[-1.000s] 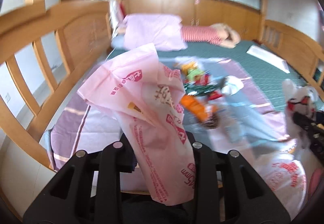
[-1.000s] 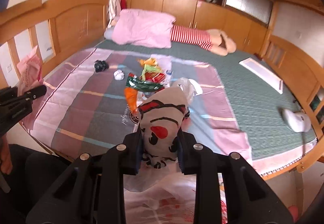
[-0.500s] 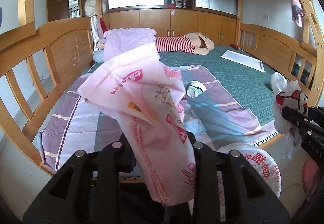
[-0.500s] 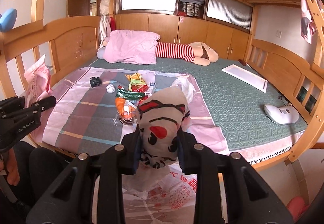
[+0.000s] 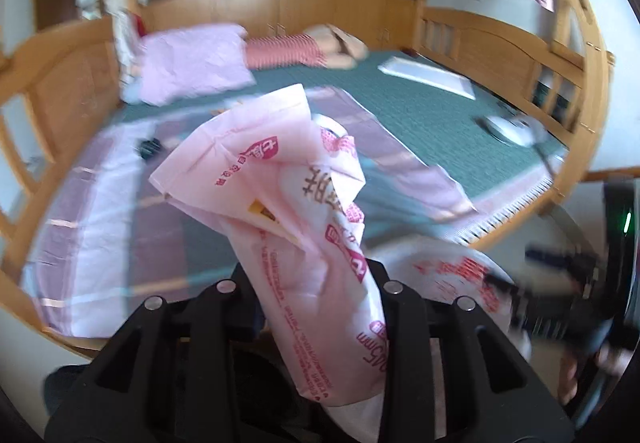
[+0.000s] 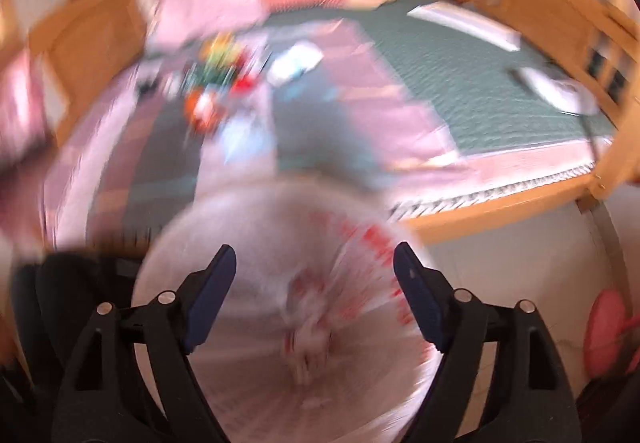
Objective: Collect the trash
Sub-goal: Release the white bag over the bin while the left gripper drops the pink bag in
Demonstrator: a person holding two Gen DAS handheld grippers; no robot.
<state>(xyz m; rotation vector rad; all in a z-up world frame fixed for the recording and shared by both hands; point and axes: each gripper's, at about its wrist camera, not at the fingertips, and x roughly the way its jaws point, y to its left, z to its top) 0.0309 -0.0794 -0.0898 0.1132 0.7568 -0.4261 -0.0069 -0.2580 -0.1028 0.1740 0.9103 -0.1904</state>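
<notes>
- Pink plastic, thin and crinkled: the pink bag [image 5: 296,227] stands bunched up out of the left gripper [image 5: 310,285], whose jaws are closed on its gathered edge
- White with red print, the rest of that trash bag's mouth [image 6: 320,283] billows low in front of the bed edge [image 6: 500,203], right under the right gripper [image 6: 314,267]
- Right gripper's jaws have just been opening and now stand wide apart; nothing is pressed between the pads, and a blurred white and red scrap [image 6: 308,339] lies below them inside the bag, though motion blur hides what it is
- More litter, a heap of bright wrappers [image 6: 216,83], sits well away on the striped sheet [image 6: 120,171] of the bed
- Handling, as a judgement: bag film is light, limp and slippery, so it folds wherever it is not held; a pinch on a gathered wad of the rim should hold better than a single layer, which could slide out or tear
- Wrappers look just as light and crackly; taking each by a crumpled fold or corner seems safest, since flat film gives the pads little to bite
- Risk: with one side of the rim held, the mouth may sag shut before the next piece arrives
</notes>
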